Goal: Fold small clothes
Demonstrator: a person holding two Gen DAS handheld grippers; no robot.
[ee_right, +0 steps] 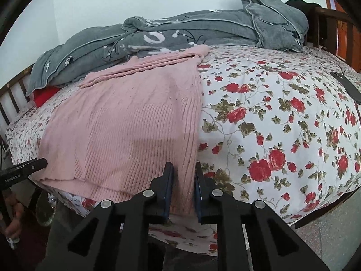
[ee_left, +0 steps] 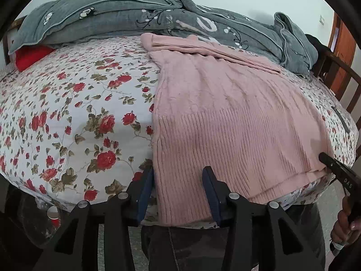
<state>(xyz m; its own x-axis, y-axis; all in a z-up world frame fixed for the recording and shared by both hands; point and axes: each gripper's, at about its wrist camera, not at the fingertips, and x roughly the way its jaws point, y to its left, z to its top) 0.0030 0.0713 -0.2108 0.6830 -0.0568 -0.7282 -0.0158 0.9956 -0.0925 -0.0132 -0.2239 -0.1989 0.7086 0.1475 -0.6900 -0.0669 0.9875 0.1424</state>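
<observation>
Below, my left gripper [ee_left: 178, 181] stands partly apart, straddling the near left hem corner of the pink knit sweater [ee_left: 225, 117], its pads not pressing the cloth. My right gripper [ee_right: 184, 178] is narrowed onto the near right hem edge, clamping it. Sweater lies flat on the floral bedsheet [ee_left: 79, 103], long axis running from hem at the bed's near edge toward the grey quilt [ee_left: 126, 15].

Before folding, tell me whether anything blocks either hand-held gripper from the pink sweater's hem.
Nothing visible does. The pink sweater hem already lies between the jaws of the left hand-held gripper and of the right hand-held gripper, at the bed's near edge.
</observation>
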